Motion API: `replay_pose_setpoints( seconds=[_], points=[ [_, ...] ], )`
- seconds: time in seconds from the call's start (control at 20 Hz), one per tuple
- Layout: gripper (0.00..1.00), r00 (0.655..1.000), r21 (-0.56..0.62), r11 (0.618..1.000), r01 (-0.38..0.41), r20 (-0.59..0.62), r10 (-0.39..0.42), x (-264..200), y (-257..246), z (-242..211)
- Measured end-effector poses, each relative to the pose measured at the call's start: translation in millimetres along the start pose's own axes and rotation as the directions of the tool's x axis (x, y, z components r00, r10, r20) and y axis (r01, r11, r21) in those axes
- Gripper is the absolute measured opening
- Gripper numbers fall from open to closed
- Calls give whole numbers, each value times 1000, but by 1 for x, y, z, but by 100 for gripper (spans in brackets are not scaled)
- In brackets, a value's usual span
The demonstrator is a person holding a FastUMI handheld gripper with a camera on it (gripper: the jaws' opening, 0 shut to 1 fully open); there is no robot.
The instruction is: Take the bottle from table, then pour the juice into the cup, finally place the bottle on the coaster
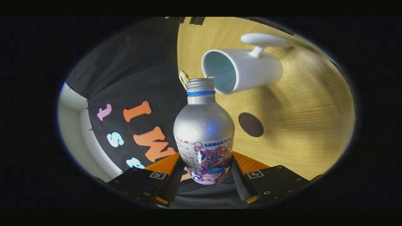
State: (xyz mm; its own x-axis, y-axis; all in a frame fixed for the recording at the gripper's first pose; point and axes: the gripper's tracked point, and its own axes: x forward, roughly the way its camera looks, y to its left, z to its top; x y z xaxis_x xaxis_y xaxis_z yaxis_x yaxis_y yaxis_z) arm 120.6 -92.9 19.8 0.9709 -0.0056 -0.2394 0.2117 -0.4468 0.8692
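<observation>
Nearest the camera, the gripper (pixel 205 175) has its two fingers closed against the lower sides of a silver aluminium bottle with a printed pink-and-blue label and a blue neck ring (pixel 204 135), one finger pressing on each flank of the label. The grip sits low on the body, which leaves the shoulder and neck free to reach forward.

The whole view is rolled over: the light wooden table (pixel 307 119) stands like a wall on one side, so the gripper and bottle appear tipped well off upright. That tilt fits the pouring step. The bottle's threaded mouth has no cap on it and lies right at the rim of the white ceramic cup with a speckled blue-green inside (pixel 241 70), whose handle points away from the bottle. The mouth seems to touch or just overlap the rim; which of the two I cannot tell. No stream of juice can be made out, and the cup's inside looks dry, so pouring seems to be only at its start or the liquid is too faint to see.

The round dark brown coaster (pixel 250 124) lies flat on the table beside the cup, bare, just beyond the bottle's shoulder. It is close enough that, once the pouring is done, the bottle would need only righting and a short move to be set on it.
</observation>
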Motion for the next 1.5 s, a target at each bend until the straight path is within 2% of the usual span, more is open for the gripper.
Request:
replay_pose_setpoints(
  seconds=[1.5],
  points=[
    [76,1000,156,988,13,-1,-13,-6,7,-7]
  ],
)
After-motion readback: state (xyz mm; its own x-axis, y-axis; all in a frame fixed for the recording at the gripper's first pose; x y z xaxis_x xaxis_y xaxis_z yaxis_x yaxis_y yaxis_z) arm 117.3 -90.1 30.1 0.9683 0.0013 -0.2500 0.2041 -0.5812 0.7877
